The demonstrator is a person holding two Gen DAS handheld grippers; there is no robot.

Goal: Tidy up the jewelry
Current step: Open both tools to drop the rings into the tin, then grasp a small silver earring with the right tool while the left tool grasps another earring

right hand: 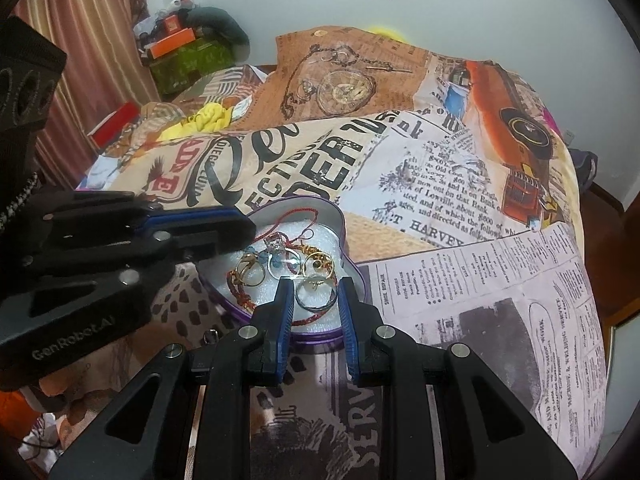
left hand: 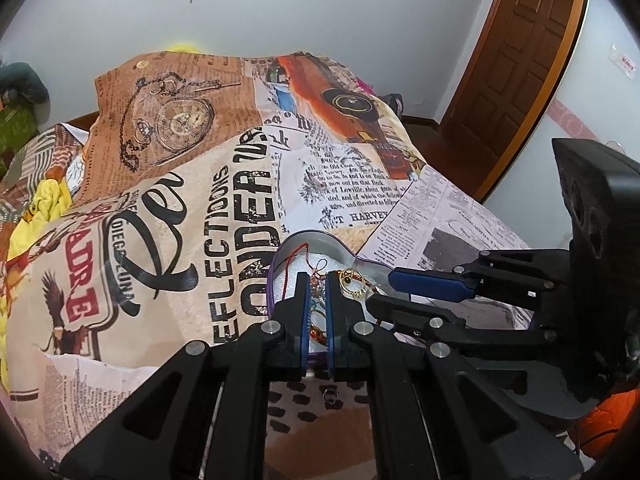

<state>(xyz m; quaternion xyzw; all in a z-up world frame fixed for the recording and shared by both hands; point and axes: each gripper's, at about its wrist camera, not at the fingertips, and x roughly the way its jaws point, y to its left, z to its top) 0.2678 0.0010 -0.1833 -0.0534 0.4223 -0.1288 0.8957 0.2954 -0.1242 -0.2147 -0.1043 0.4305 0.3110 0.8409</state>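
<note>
A heart-shaped tin [right hand: 346,224] with a purple rim lies on the printed bedspread; it also shows in the left wrist view [left hand: 343,249]. It holds several rings, a red cord bracelet [right hand: 296,213] and beaded pieces on white foam. My right gripper [right hand: 316,296] is open above the tin's near edge, its fingers on either side of a silver ring [right hand: 316,300] without touching it. My left gripper [left hand: 317,292] hovers over the tin's left side with a narrow gap between its jaws, and nothing is visibly clamped. A gold ring [left hand: 351,280] lies just right of it.
A small metal loop [left hand: 331,395] lies on the spotted cloth in front of the tin, also seen in the right wrist view [right hand: 211,336]. The bedspread [left hand: 224,184] rises into a mound behind. Boxes and clutter [right hand: 180,48] sit at the far left. A wooden door [left hand: 520,60] stands at right.
</note>
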